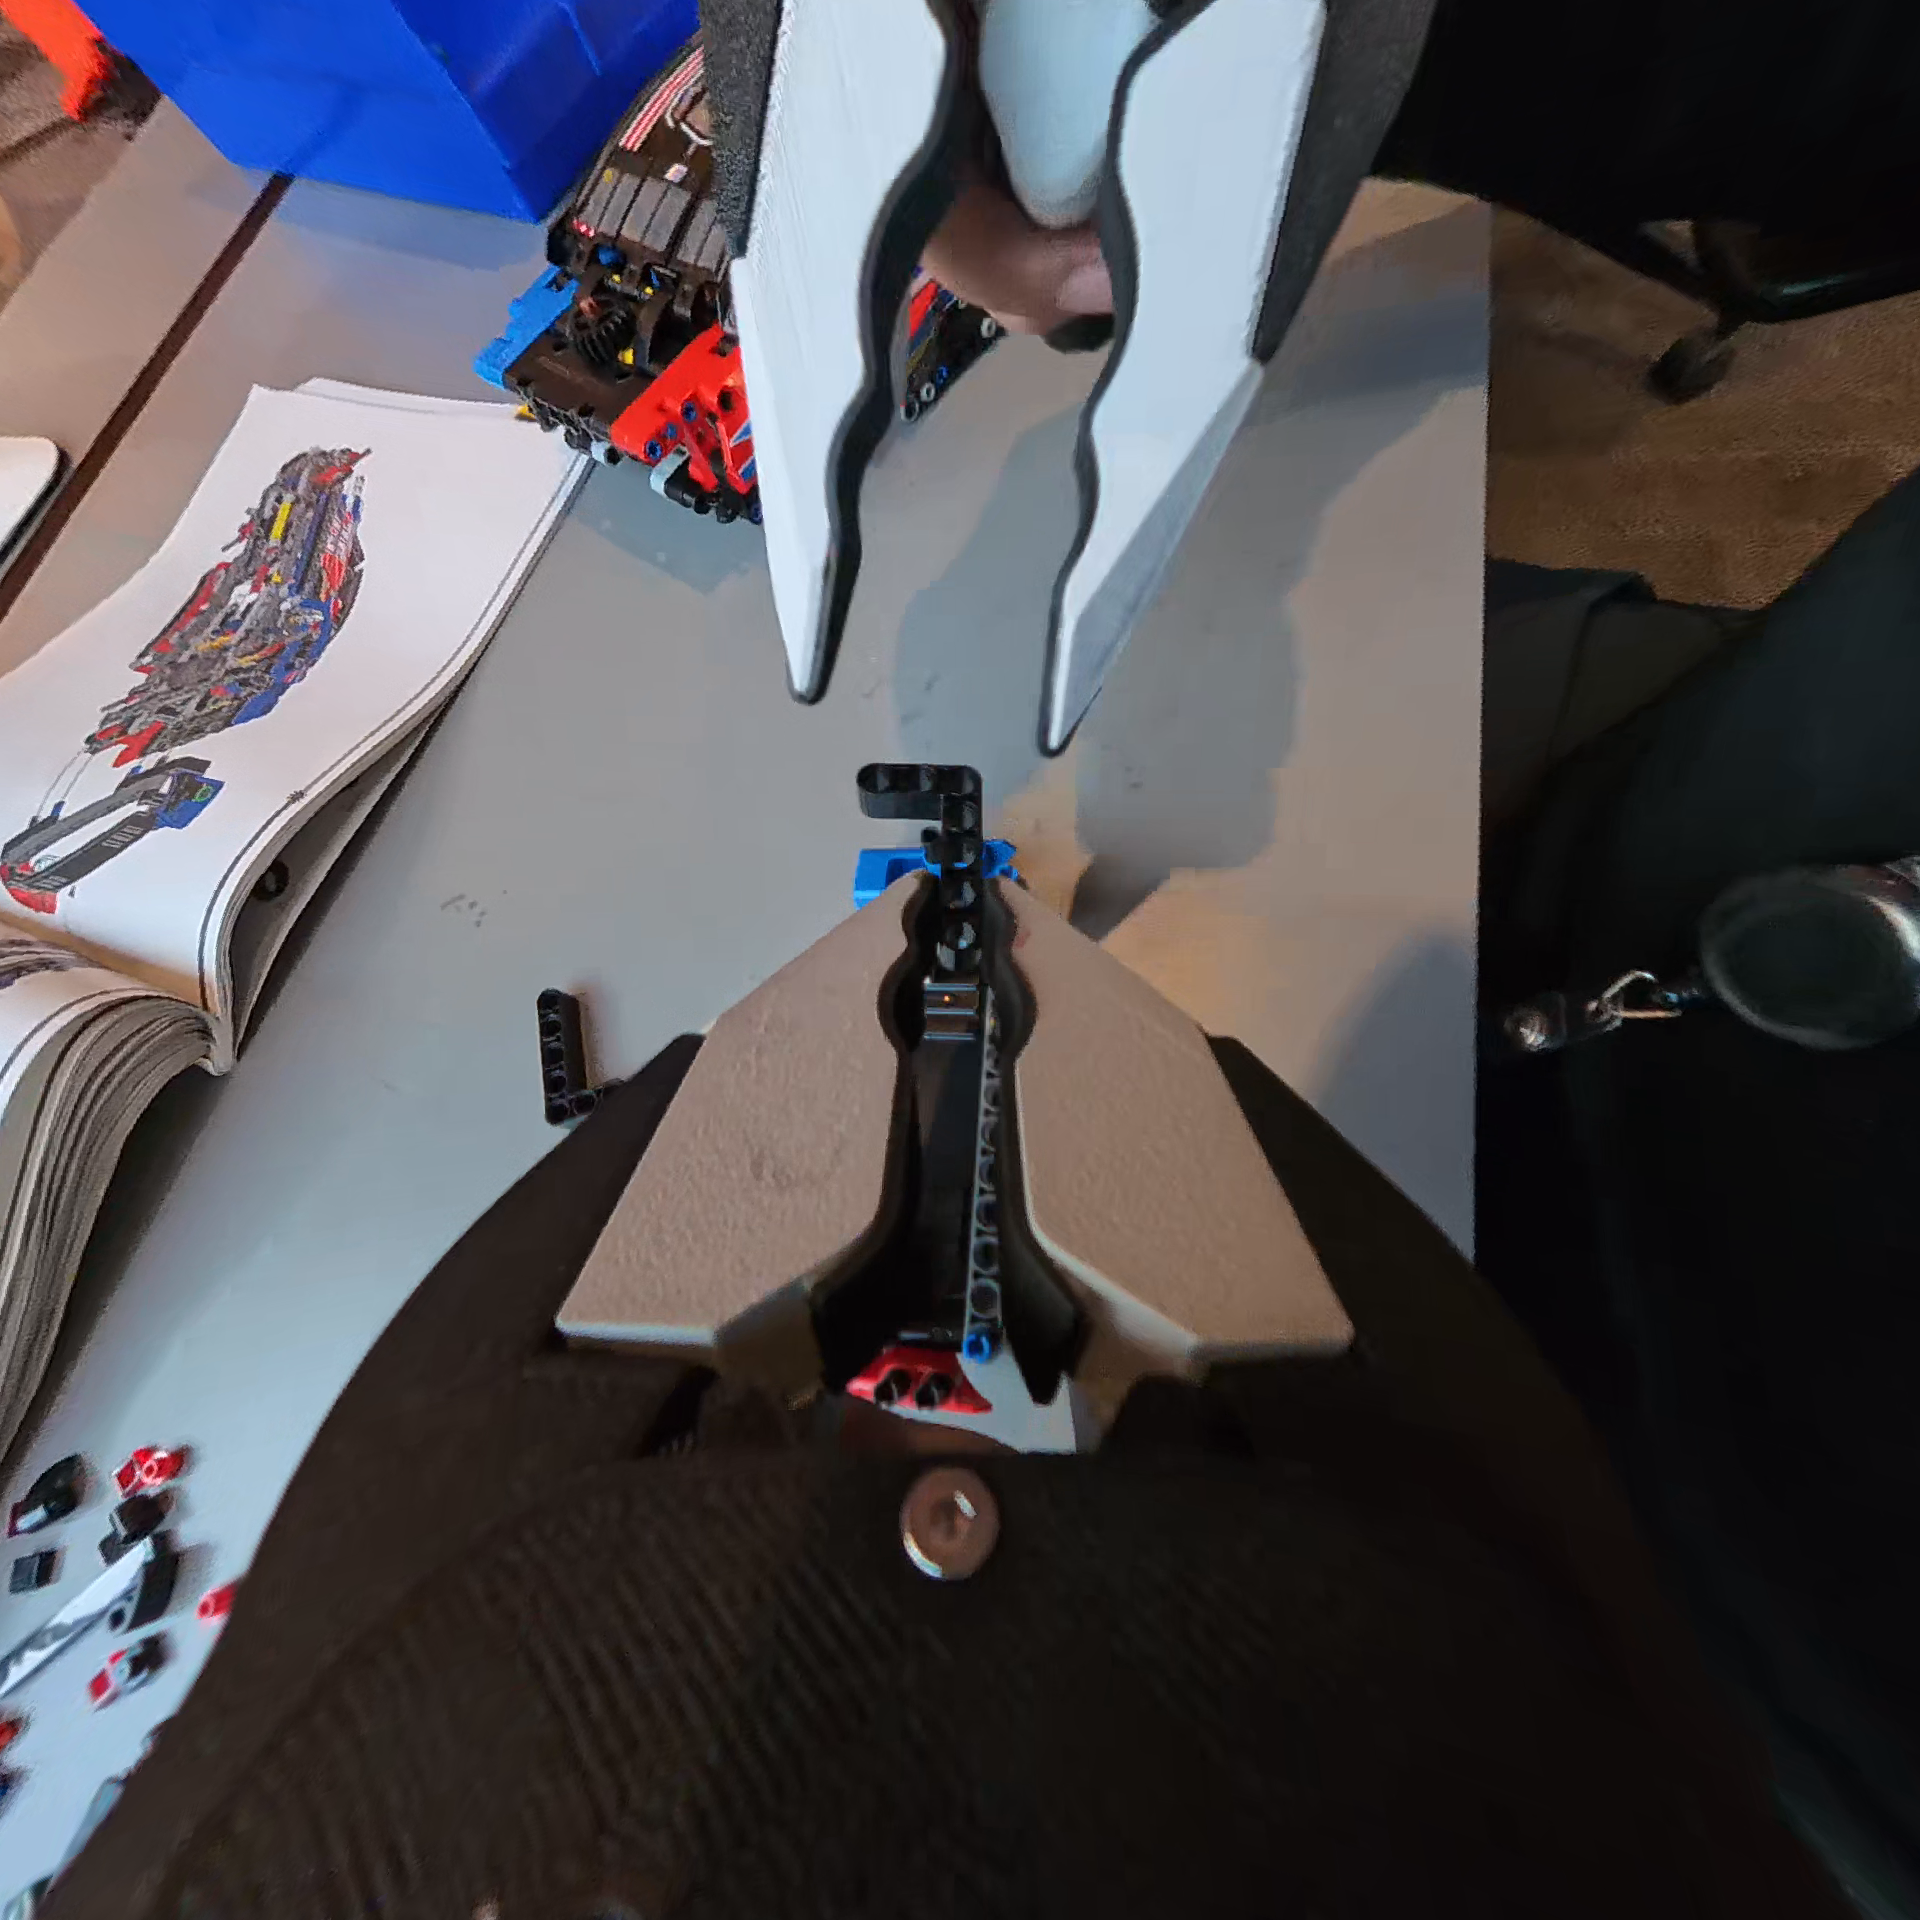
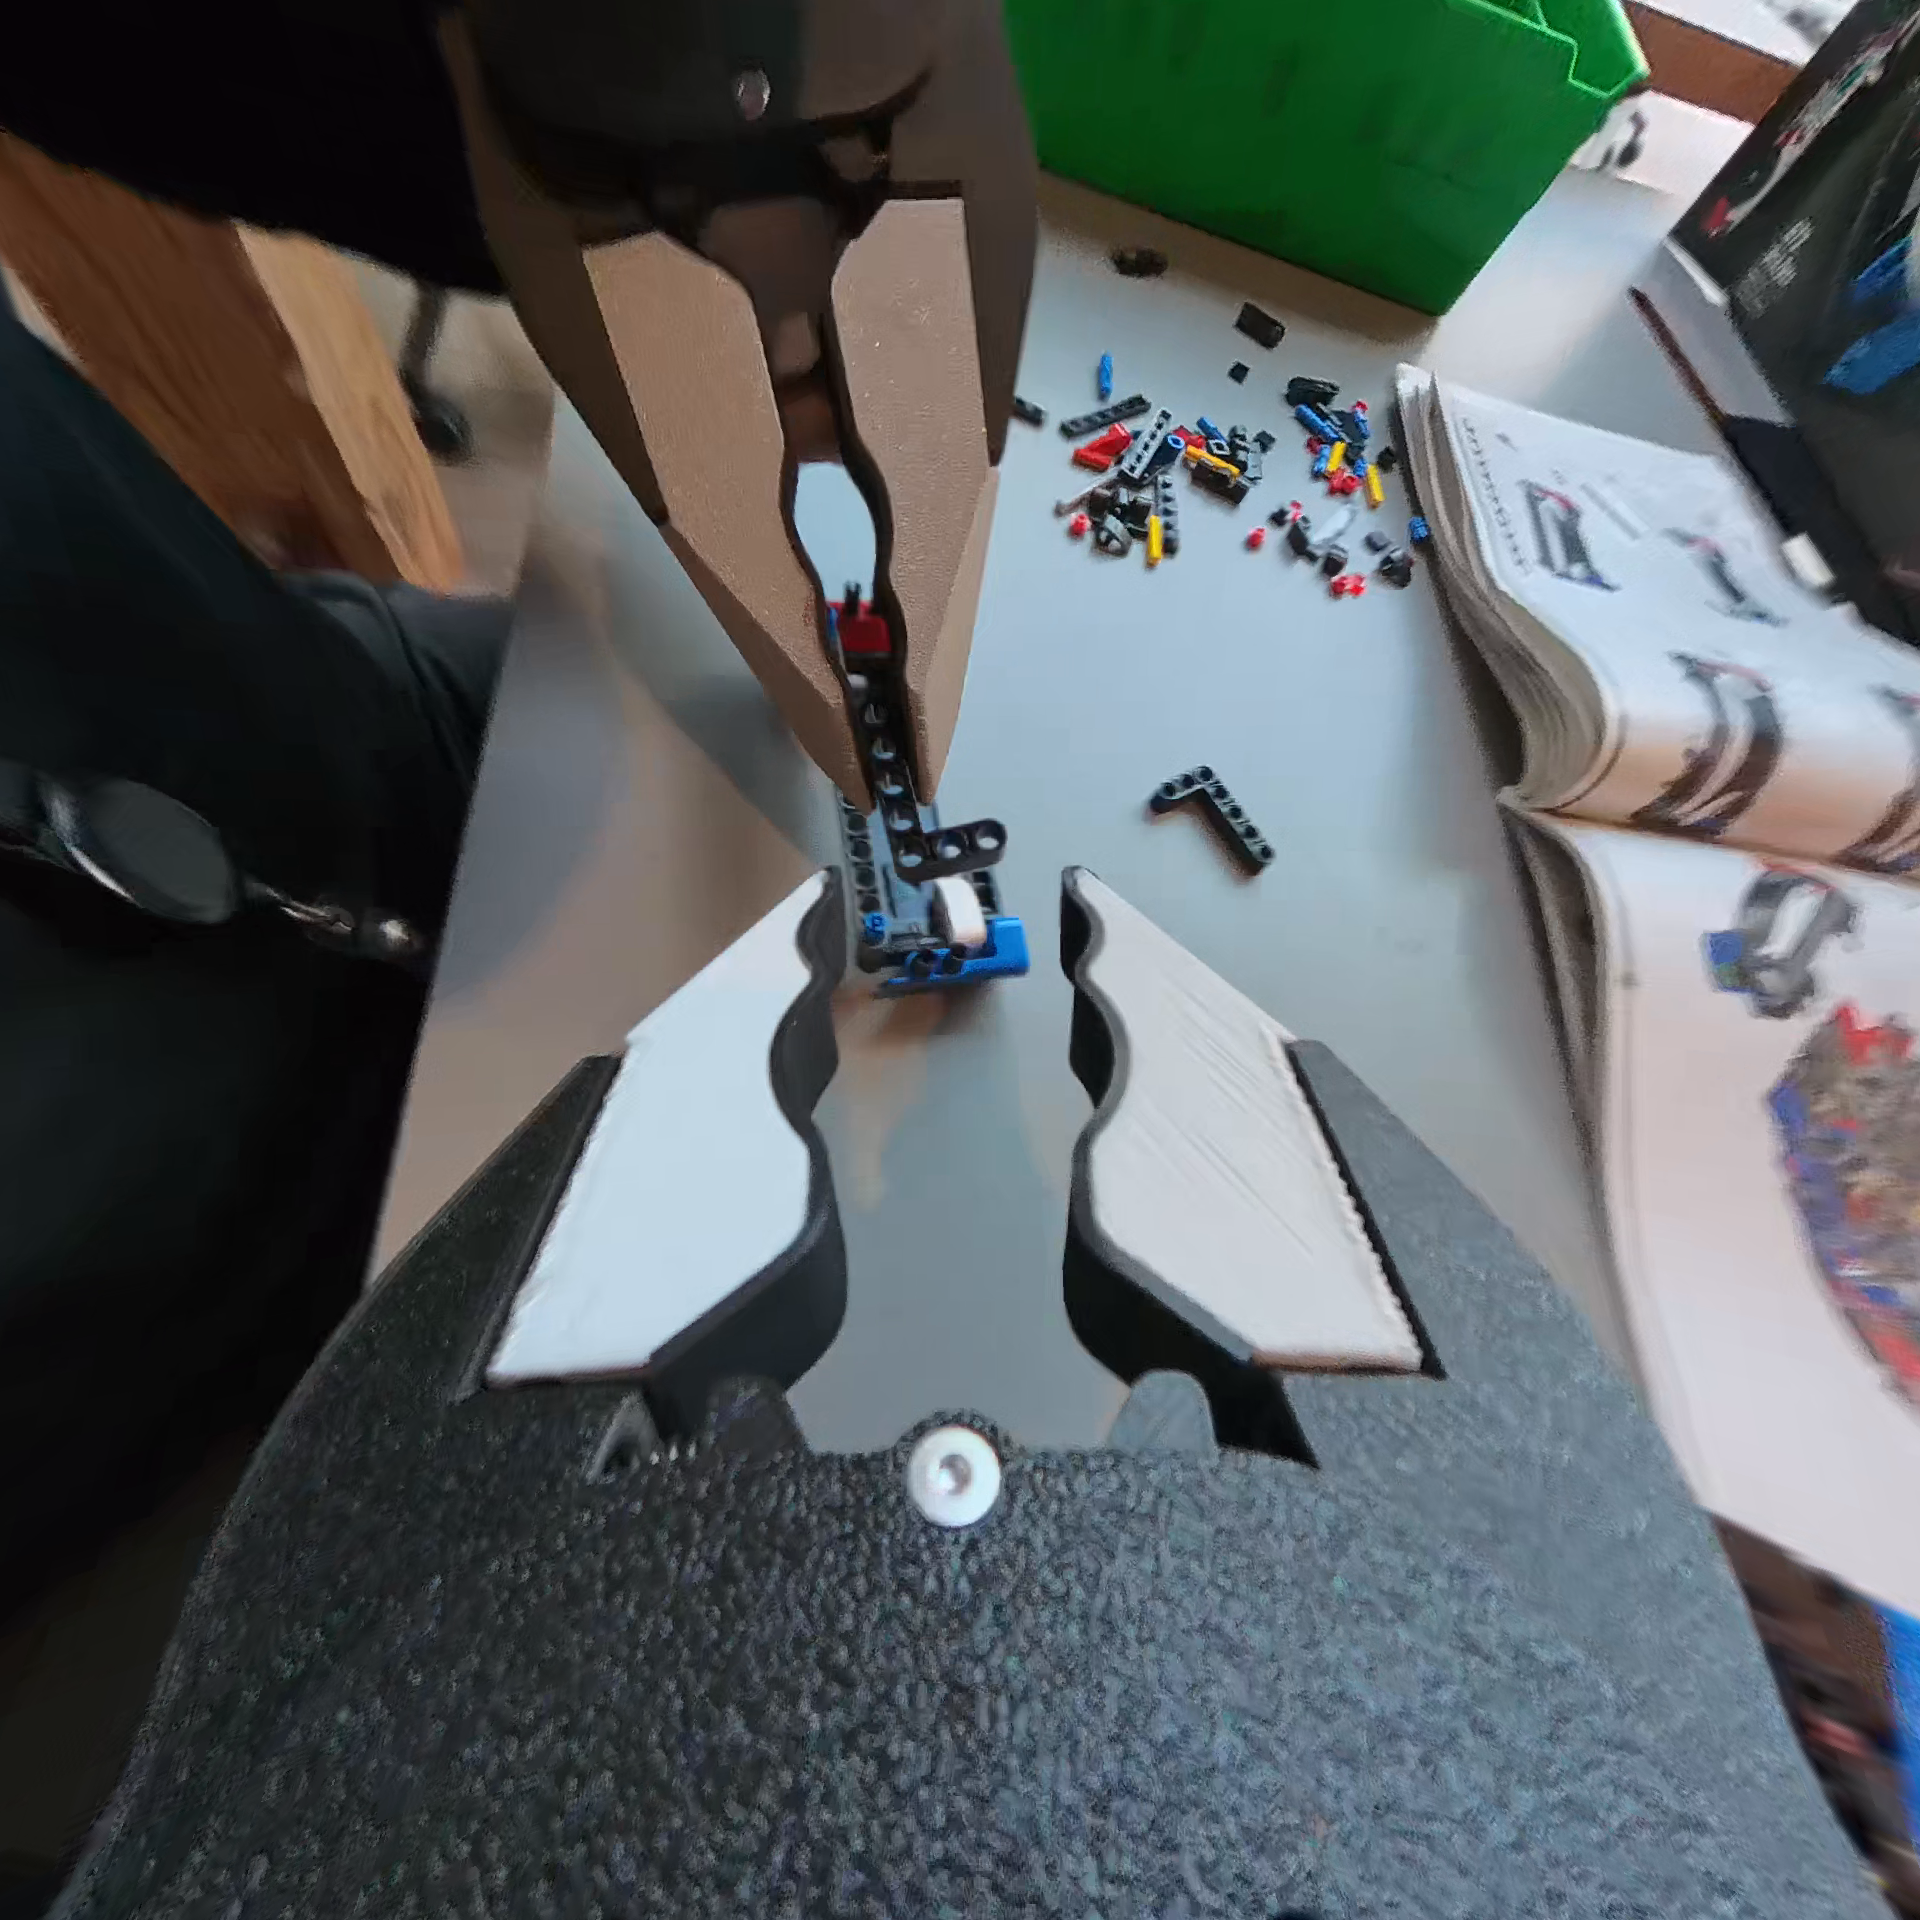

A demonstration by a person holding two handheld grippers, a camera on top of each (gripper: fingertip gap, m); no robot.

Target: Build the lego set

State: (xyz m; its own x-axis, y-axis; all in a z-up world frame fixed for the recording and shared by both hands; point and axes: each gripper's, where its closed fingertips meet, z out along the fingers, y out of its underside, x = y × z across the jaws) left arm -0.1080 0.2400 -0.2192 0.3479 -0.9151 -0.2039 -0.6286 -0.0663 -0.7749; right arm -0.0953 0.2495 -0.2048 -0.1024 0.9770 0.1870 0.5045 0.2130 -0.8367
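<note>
My left gripper (image 1: 956, 883) has tan fingers and is shut on a long black lego assembly (image 1: 961, 1143). The assembly's front end sticks out past the tips, with a black L-shaped beam (image 1: 920, 784) and blue parts (image 1: 883, 868). In the right wrist view the left gripper (image 2: 896, 798) comes down from above, with the assembly's blue end (image 2: 992, 940) low over the grey table (image 2: 1143, 1039). My right gripper (image 2: 948, 883), with white fingers, is open and empty. Its tips stand on either side of that blue end without touching it. It also shows in the left wrist view (image 1: 930, 717).
A loose black L beam (image 2: 1210, 816) lies to the side. An open instruction book (image 2: 1714, 727) and a pile of small loose pieces (image 2: 1226, 468) are on the table. A partly built car (image 1: 644, 343), a blue bin (image 1: 416, 83) and a green bin (image 2: 1299, 125) stand farther off. The tips of both grippers are at nearly the same place.
</note>
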